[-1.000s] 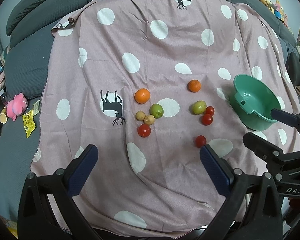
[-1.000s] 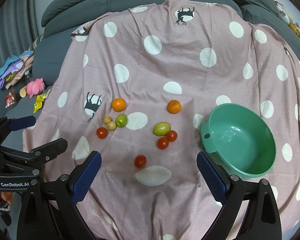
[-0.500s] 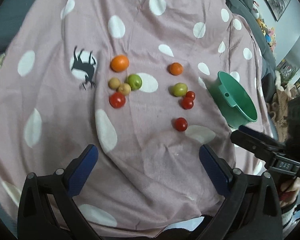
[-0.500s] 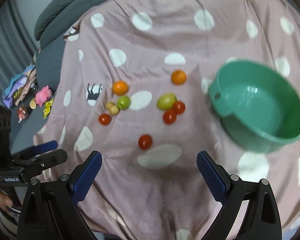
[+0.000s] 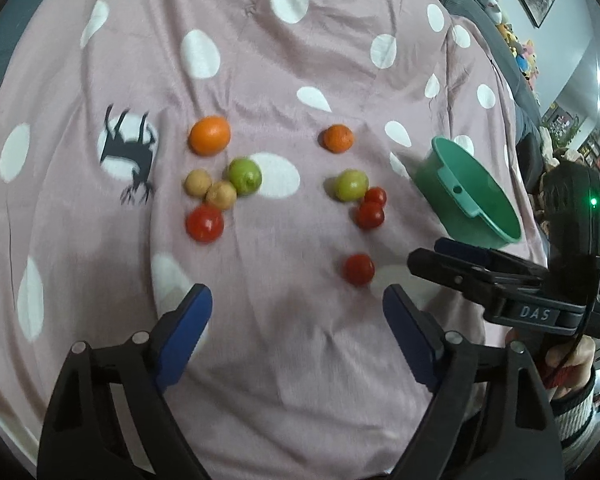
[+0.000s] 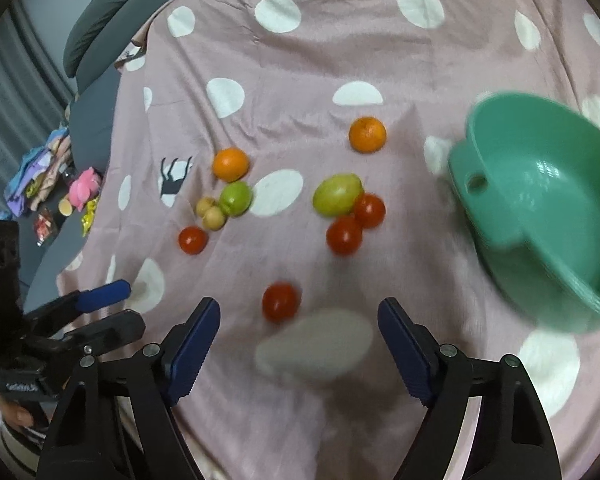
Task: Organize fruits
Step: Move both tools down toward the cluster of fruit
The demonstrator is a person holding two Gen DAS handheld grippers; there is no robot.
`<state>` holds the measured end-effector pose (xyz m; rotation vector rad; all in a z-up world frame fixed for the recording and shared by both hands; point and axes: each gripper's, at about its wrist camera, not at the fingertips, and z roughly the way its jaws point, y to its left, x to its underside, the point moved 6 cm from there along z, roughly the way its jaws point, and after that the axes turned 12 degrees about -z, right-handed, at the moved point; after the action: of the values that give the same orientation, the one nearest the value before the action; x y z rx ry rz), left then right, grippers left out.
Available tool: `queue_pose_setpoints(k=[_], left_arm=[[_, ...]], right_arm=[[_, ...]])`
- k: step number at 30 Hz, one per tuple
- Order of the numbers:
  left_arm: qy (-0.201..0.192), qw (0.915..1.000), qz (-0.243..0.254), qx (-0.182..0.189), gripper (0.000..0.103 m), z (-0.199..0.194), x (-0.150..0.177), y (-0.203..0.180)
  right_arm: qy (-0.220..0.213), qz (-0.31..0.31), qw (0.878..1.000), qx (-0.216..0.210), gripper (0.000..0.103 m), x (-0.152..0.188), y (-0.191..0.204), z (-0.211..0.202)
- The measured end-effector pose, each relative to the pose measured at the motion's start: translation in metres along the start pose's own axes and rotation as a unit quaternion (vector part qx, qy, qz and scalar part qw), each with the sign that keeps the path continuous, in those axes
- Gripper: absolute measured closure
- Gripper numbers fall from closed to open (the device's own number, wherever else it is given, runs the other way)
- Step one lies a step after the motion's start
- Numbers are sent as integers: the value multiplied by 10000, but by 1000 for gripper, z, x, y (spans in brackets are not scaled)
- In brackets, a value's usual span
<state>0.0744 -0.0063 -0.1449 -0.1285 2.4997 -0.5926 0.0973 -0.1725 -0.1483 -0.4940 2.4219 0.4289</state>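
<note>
Fruits lie in two clusters on a pink dotted cloth (image 5: 260, 60). The left cluster holds an orange (image 5: 209, 135), a green fruit (image 5: 245, 176), two small tan fruits (image 5: 221, 195) and a red tomato (image 5: 204, 223). To the right lie a second orange (image 6: 367, 134), a green fruit (image 6: 337, 194), two tomatoes (image 6: 344, 235) and a lone tomato (image 6: 281, 301). A green bowl (image 6: 548, 200) stands at the right, with nothing in it. My left gripper (image 5: 298, 308) hovers over bare cloth, jaws closing, nothing between them. My right gripper (image 6: 299, 320) is just short of the lone tomato, jaws closing, not touching it.
Dark grey sofa cushions (image 6: 100, 40) ring the cloth. A pink toy (image 6: 85, 184) and snack packets (image 6: 44, 226) lie on the grey seat at the left. A hand and sleeve (image 5: 572, 368) hold the right gripper (image 5: 484, 276) beside the bowl.
Both grippers have dropped closer to the cloth and tilted downward, so the fruits look larger. Both pairs of jaws have narrowed a little. No fruit has moved.
</note>
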Motion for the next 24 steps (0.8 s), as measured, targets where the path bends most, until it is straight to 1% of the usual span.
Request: queue_pose_setpoints(k=[3,5,6,7,8,11,13,14,19,21,22,24], left_arm=[[-103,9998,157,-72,19,12,-22,-3],[-125,9994,263,-172,25,21,-33,-3],[-116,9990,331,-288,26,30,-42,-1],[-102,9987,363,-340,29,34,-46,1],[-66,9984,388,-401,30,43,-52,4],[27,9978,437,-499,32,59,-65,9],[78,9975,485,-501,34,66,-71,9],[100,9974,516,-492,35,69,-73,8],[246,9958,714,-512,38,87,-81,3],[337,9942,818,-609,43,97,-82,3],[381,9934,848,-665,49,100,-82,4],[386,9914,952,-808,53,105,-82,5]], right_arm=[[7,-298,9992,283,20,-19,-3,11],[43,-492,9979,420,21,-32,-7,23],[86,-537,9975,447,23,-36,-9,30],[165,-610,9969,465,28,-42,-11,38],[264,-703,9959,510,30,-46,-14,47],[458,-859,9930,665,31,-54,-19,66],[525,-1015,9894,895,31,-59,-23,73],[566,-1050,9884,939,31,-61,-24,76],[774,-1252,9838,1028,31,-67,-29,88],[862,-1344,9819,1018,31,-69,-30,94],[908,-1378,9812,998,32,-69,-31,97],[991,-1465,9801,898,40,-69,-32,102]])
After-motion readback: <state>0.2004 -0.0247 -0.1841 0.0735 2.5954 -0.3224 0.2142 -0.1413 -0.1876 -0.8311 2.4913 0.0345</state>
